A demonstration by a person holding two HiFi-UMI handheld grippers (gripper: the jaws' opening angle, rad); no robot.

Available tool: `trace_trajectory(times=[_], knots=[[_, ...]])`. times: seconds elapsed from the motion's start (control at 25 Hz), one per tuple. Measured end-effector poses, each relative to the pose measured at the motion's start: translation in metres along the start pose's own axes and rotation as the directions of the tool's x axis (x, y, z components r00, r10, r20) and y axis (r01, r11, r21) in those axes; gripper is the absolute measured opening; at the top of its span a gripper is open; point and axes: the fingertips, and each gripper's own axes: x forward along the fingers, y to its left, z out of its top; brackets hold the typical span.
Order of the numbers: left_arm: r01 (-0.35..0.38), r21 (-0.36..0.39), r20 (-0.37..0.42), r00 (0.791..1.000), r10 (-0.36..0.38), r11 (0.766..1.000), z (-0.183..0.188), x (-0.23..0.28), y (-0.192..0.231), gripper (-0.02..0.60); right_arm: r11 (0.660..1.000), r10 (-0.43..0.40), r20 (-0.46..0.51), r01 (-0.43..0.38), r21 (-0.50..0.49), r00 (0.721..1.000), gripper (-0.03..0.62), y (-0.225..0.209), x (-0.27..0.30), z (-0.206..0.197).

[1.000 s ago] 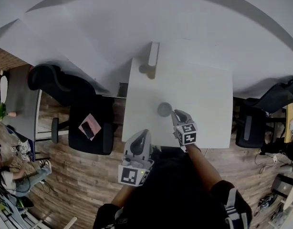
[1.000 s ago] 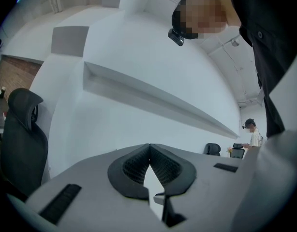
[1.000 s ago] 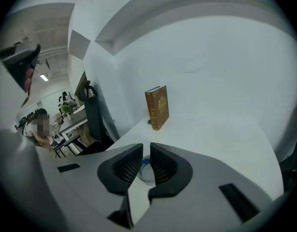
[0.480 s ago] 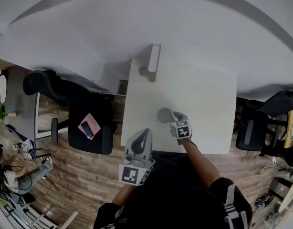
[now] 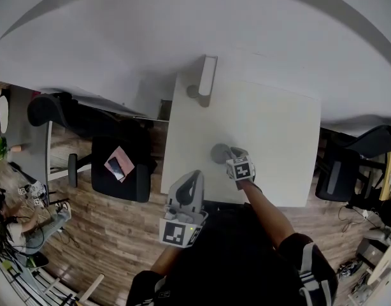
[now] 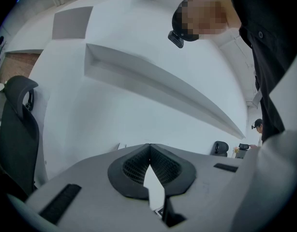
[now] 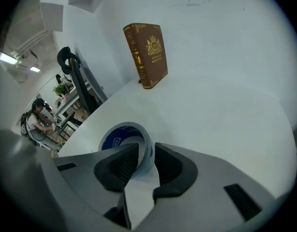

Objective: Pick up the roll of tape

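1. On the smooth white table (image 7: 226, 115), the roll of tape (image 7: 120, 135) lies flat: a round ring with a blue-printed core, its hole facing up.
2. Right gripper (image 7: 146, 154): ribbed black fingers (image 7: 120, 167) apart, straddling the ring's near wall.
3. Left gripper (image 6: 149, 151): fingers together, empty.

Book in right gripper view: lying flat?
No, the book stands upright on its end on the white table.

Right tool (image 7: 144, 147) spread, tilted down; left tool (image 6: 149, 146) seemingly closed.
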Motion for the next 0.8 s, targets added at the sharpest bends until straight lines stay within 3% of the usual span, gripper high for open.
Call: trace_trajectory(times=[0.44, 0.64, 0.8], knots=[[-0.005, 0.001, 0.036, 0.999, 0.005, 1.000, 0.009, -0.026, 0.003, 0.023, 0.997, -0.040, -0.027, 0.038, -0.066, 0.999, 0.077, -0.002, 0.003, -0.012], [0.019, -0.003, 0.048, 0.999, -0.019, 1.000, 0.008, -0.049, 0.001, 0.023, 0.995, -0.075, -0.062, 0.071, -0.066, 0.995, 0.067, 0.004, -0.018, -0.030], [0.057, 0.002, 0.058, 0.997, -0.057, 0.998, 0.006, -0.068, -0.004, 0.023, 0.991, -0.121, -0.035, 0.119, -0.067, 0.992, 0.069, 0.005, -0.040, -0.042]])
